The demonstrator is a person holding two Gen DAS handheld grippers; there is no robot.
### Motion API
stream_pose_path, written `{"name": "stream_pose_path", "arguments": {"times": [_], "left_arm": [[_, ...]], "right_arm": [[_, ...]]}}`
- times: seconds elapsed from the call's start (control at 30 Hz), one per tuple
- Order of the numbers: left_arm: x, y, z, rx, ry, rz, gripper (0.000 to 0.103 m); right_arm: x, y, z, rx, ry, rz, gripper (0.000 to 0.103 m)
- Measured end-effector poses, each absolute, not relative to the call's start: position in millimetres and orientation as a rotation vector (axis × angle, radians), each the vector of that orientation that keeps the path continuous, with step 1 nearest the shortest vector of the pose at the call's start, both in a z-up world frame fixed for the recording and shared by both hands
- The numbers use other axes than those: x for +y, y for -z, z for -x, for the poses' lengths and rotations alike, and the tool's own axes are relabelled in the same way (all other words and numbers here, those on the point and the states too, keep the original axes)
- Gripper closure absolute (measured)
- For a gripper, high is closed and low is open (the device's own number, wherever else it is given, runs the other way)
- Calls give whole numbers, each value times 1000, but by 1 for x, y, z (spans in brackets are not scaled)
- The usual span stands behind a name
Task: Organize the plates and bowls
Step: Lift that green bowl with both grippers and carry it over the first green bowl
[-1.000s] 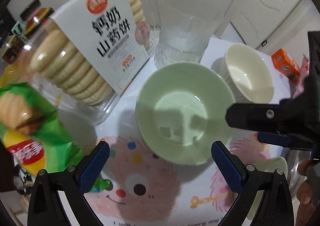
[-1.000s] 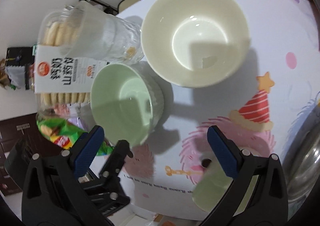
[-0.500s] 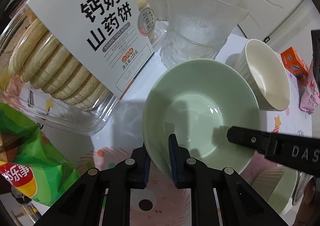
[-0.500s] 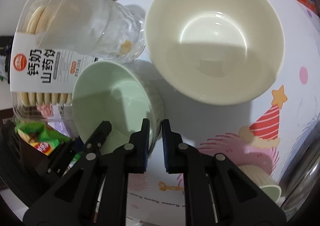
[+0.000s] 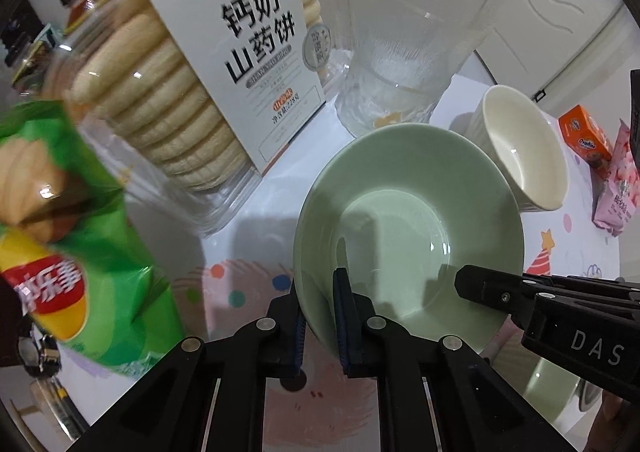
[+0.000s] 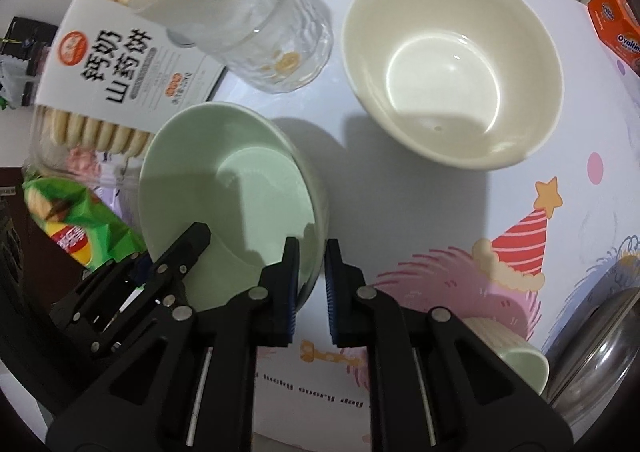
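**Both tongs clamped on the green bowl's rim**

Hidden or unclear: the near stretch of the green bowl's [image 5: 408, 228] rim was covered by your left gripper [image 5: 320, 316], and the wall on its far side by the right one. The chip bag [image 5: 68, 236] at the left edge was blurred and cut off by the frame. A second pale green dish [image 6: 520, 366] showed only as a sliver behind the right tongs' arm; you could not tell its shape. The steel pot [image 6: 600, 352] at the lower right was cropped to a curve of metal. The glass pitcher [image 6: 256, 20] was see-through, so its outline blended into the biscuit box [image 5: 208, 92] behind it.

Grip: your left gripper had just been closing and stood nearly shut, one blue pad inside the green bowl and one outside, pinching the rim. Your right gripper [image 6: 310, 276] had likewise just closed down to a narrow gap, with the bowl's wall between its pads at the opposite side.

Placement and pose: the green bowl sat on the cartoon-print tablecloth [image 6: 460, 220], mouth up. It was round, so no long axis applied. It lay just beside the biscuit box and the pitcher. The cream bowl [image 6: 452, 64] stood near it, apart, also mouth up. An orange carton [image 5: 584, 136] and a pink packet [image 5: 616, 188] lay beyond the cream bowl.
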State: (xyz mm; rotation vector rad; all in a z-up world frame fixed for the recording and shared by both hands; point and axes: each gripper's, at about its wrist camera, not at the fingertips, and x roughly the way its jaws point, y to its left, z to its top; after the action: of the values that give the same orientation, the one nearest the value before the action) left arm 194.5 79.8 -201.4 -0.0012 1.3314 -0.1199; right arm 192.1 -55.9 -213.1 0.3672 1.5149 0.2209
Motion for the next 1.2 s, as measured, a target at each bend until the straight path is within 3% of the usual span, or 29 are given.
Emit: {"name": "stream_pose_path", "arguments": {"times": [0.53,0.83,1.2], "left_arm": [[12,123,-143,1251,226,-67,91],[-58,132,-114,1270,322,-156,91],[-61,162,-94,1337,307,-171,91]], "right_arm": [[-133,140,-119,1413,-171,-405,90],[-189,144,-86,1402,-79,-440,89],[-199,174,-65,1462,-80,-453,89]]}}
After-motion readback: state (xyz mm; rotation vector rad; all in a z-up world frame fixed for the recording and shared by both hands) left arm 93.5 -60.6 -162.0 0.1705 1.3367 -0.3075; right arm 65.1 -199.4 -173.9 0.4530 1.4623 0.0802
